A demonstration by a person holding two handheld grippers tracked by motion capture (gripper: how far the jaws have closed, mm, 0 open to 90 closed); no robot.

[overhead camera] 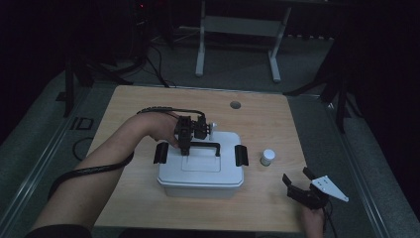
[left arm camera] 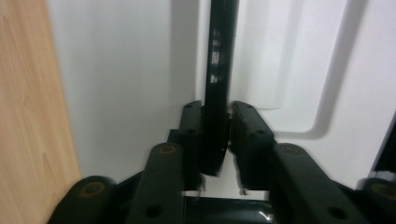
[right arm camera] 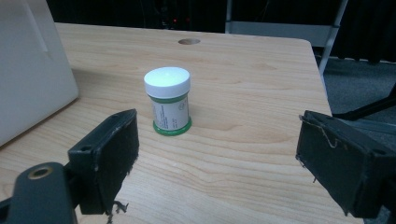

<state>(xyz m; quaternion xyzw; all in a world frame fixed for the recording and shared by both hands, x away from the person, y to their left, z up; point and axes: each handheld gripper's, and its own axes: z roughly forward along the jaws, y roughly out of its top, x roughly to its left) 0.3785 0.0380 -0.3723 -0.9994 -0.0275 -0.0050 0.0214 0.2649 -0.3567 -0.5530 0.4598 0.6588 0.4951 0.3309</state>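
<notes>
Left gripper (overhead camera: 185,148): points down over the box lid, jaws clenched on the black handle (left arm camera: 217,88), pads pressing it from both sides.
Handle: black bar lying across the top of the white box (overhead camera: 200,171), near the lid's far edge.
Box: white, lidded, black side clasp (overhead camera: 240,155) at each end; stands mid-table (overhead camera: 148,104).
Right gripper (overhead camera: 298,182): rests at the table's near right corner, jaws spread wide, nothing between them.
Jar (right arm camera: 168,100): small, white cap, green base; upright on the wood just right of the box, ahead of the right gripper's jaws, apart from them.
</notes>
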